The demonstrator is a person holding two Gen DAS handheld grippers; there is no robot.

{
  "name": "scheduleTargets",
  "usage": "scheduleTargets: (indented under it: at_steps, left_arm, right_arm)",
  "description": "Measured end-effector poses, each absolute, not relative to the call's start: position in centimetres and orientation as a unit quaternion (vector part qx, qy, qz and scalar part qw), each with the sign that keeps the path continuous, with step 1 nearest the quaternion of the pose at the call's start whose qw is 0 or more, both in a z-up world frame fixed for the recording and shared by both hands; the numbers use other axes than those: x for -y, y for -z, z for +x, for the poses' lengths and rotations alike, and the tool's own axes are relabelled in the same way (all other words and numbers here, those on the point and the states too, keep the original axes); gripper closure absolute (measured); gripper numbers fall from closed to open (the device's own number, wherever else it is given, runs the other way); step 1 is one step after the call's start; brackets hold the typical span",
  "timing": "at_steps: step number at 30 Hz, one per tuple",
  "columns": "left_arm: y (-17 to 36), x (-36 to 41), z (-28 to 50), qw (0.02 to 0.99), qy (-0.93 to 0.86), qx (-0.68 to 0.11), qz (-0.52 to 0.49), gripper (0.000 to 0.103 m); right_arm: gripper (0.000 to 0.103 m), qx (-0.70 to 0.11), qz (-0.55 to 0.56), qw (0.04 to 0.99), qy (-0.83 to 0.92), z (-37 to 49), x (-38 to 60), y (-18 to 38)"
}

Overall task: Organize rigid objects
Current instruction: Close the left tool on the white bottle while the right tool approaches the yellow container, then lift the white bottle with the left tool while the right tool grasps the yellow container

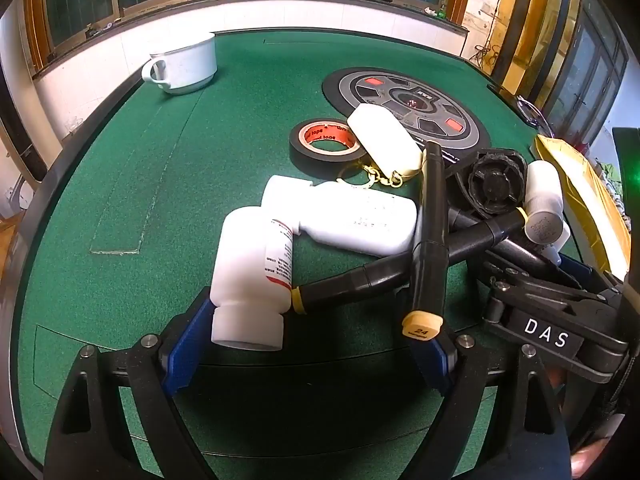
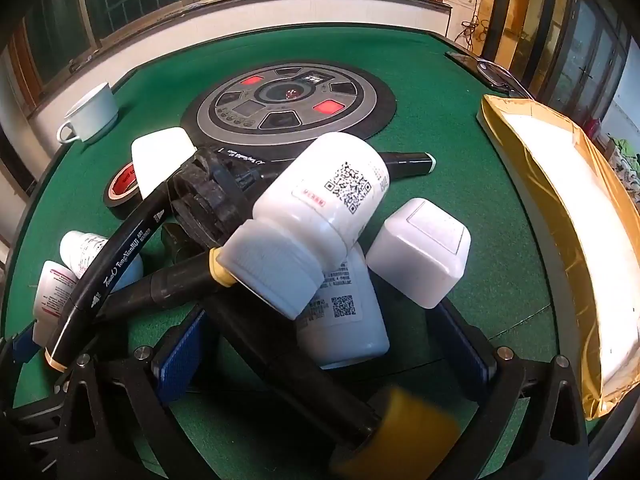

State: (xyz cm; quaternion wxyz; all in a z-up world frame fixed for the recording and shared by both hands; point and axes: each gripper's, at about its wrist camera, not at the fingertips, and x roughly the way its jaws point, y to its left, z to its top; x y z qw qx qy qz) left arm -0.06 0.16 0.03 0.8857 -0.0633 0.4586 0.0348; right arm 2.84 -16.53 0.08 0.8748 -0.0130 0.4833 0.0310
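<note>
In the left wrist view, the left gripper [image 1: 306, 354] stands wide open with nothing clamped, and the pile of things lies just ahead of it on the green table [image 1: 120, 200]. A white bottle with a red-edged label [image 1: 250, 276] points its cap end between the blue pads [image 1: 184, 354], nearer the left one, though whether it touches cannot be told. A yellow-capped black marker [image 1: 430, 248] crosses a second marker and ends just before the other pad. Beyond the bottle lie a larger white bottle [image 1: 352, 220], a roll of black tape [image 1: 326, 144] and a cream case on a keychain [image 1: 384, 142]; a white cup [image 1: 186, 64] sits well apart, far behind. In the right wrist view, the right gripper [image 2: 320, 356] is likewise spread wide and grips nothing. A white bottle with a QR code [image 2: 316, 216] rests on another bottle between its jaws, a white square cap [image 2: 420, 252] just beside it. A gold envelope [image 2: 560, 200] lies well apart.
</note>
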Motion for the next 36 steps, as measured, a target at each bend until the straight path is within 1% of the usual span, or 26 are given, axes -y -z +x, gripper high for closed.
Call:
scheduleTargets:
  at_steps: [2,5,6,7,9,10,12,14,15,19,20,21,22,24,25,26,27,29,33,34,36]
  left_arm:
    - [-0.3,-0.3,-0.9,0.887,-0.028,-0.457,-0.063,0.015]
    - [-0.4,-1.1,-1.5,0.888,0.008,-0.454,-0.078,0.015]
    - [-0.5,-1.4,-1.8,0.886,0.019,-0.455,-0.09,0.015]
    - [-0.7,-1.8,-1.9,0.884,0.038,-0.454,-0.107,0.015]
    - [-1.5,-2.3,-2.7,0.883,0.059,-0.451,-0.115,0.015]
    - [-1.8,-2.5,-3.0,0.887,0.067,-0.445,-0.105,0.015]
    - [-2.7,-2.0,-3.7,0.896,0.072,-0.433,-0.063,0.019]
    - [-3.1,-1.9,-3.9,0.901,0.067,-0.428,-0.033,0.02]
    - [-3.3,-1.9,-3.9,0.902,0.067,-0.427,-0.022,0.021]
    - [-4.1,-3.8,-3.5,0.9,0.052,-0.432,-0.039,0.022]
    - [-4.3,-4.2,-3.2,0.9,0.047,-0.431,-0.048,0.022]
    - [-4.2,-4.4,-3.0,0.899,0.046,-0.432,-0.052,0.022]
    - [-4.0,-4.4,-2.5,0.897,0.046,-0.436,-0.055,0.024]
    - [-3.3,-4.2,-1.4,0.888,0.045,-0.454,-0.06,0.049]
    - [-2.8,-4.0,-0.9,0.885,0.046,-0.46,-0.062,0.051]
    - [-2.4,-3.9,-0.5,0.882,0.043,-0.466,-0.063,0.058]
    - [-1.9,-3.8,0.0,0.878,0.037,-0.472,-0.062,0.062]
    - [-1.6,-3.9,0.2,0.881,0.035,-0.468,-0.066,0.062]
    - [-0.9,-4.5,1.1,0.88,0.03,-0.468,-0.08,0.062]
    - [-0.6,-4.4,1.4,0.876,0.029,-0.475,-0.077,0.063]
    - [-0.6,-3.7,1.4,0.885,0.025,-0.463,-0.05,0.063]
  right_arm:
    - [0.001,-0.495,-0.019,0.868,-0.044,3.2,16.5,-0.2]
    - [0.002,-0.532,-0.059,0.837,-0.115,3.7,16.9,-0.2]
    - [0.002,-0.528,-0.052,0.838,-0.131,3.4,17.5,-0.4]
    - [0.002,-0.522,-0.022,0.838,-0.158,2.8,18.7,-0.6]
    - [0.005,-0.518,0.001,0.834,-0.193,1.9,20.2,-1.2]
    - [0.005,-0.508,-0.007,0.835,-0.21,1.1,20.7,-1.7]
    - [0.005,-0.48,-0.016,0.849,-0.222,-0.2,21.8,-3.0]
    - [0.012,-0.437,-0.005,0.865,-0.245,-1.9,23.1,-4.4]
    - [0.013,-0.423,-0.002,0.871,-0.25,-2.6,23.6,-4.9]
    - [0.013,-0.396,0.011,0.881,-0.258,-4.5,25.2,-5.8]
    - [0.013,-0.392,0.019,0.882,-0.26,-4.8,25.5,-5.9]
    - [0.016,-0.388,0.026,0.883,-0.264,-4.9,26.0,-6.0]
    - [0.025,-0.384,0.033,0.883,-0.269,-5.0,26.2,-6.1]
    - [0.027,-0.388,0.042,0.88,-0.269,-4.7,26.5,-5.9]
    - [0.035,-0.39,0.055,0.878,-0.271,-4.7,26.8,-5.7]
    - [0.046,-0.393,0.066,0.875,-0.275,-4.5,27.2,-5.6]
    - [0.048,-0.398,0.074,0.871,-0.279,-4.4,27.4,-5.5]
    - [0.051,-0.401,0.073,0.869,-0.28,-4.5,27.7,-5.2]
    - [0.051,-0.398,0.05,0.875,-0.272,-4.7,27.5,-5.1]
    - [0.051,-0.399,0.048,0.875,-0.272,-4.6,27.5,-5.0]
    - [0.051,-0.405,0.035,0.872,-0.273,-4.2,27.1,-4.9]
